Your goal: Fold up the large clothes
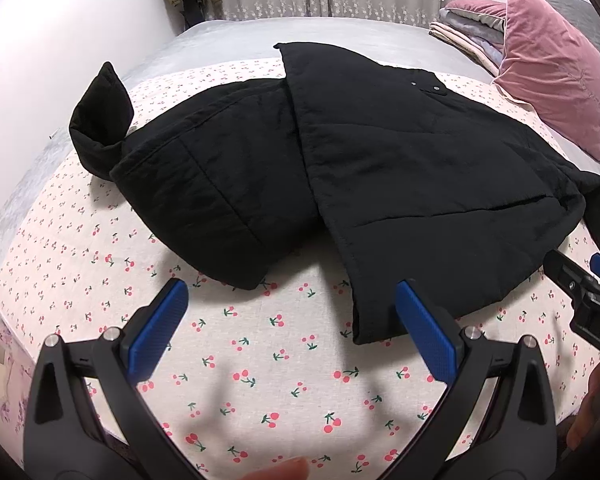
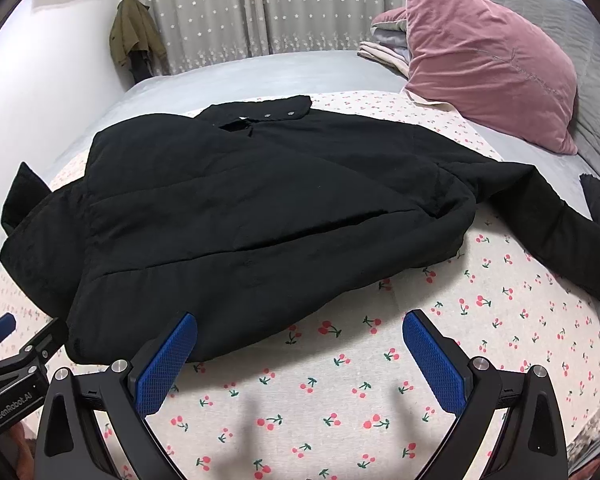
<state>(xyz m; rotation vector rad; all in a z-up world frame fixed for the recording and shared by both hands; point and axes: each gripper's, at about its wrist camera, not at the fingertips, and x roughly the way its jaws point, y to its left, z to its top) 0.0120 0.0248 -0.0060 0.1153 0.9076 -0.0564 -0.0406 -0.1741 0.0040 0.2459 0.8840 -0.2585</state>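
1. Black padded jacket [image 1: 340, 152] lies spread on the cherry-print sheet [image 1: 260, 360] covering the near part of the bed, one front panel folded across the body
2. One sleeve [image 2: 560, 232] trails out over the sheet on the right; the other sleeve end [image 1: 98, 120] stands up at the left
3. Left gripper [image 1: 292, 328] hovers just above the sheet before the jacket's near hem, its blue pads [image 1: 160, 328] spread wide, nothing between them
4. Right gripper [image 2: 300, 360] is likewise splayed and empty, near the hem
5. Pink pillow [image 2: 488, 64] leans by folded bedding [image 2: 384, 44] at the far right
6. Olive coat [image 2: 134, 36] hangs beside the star-patterned curtain [image 2: 260, 8]
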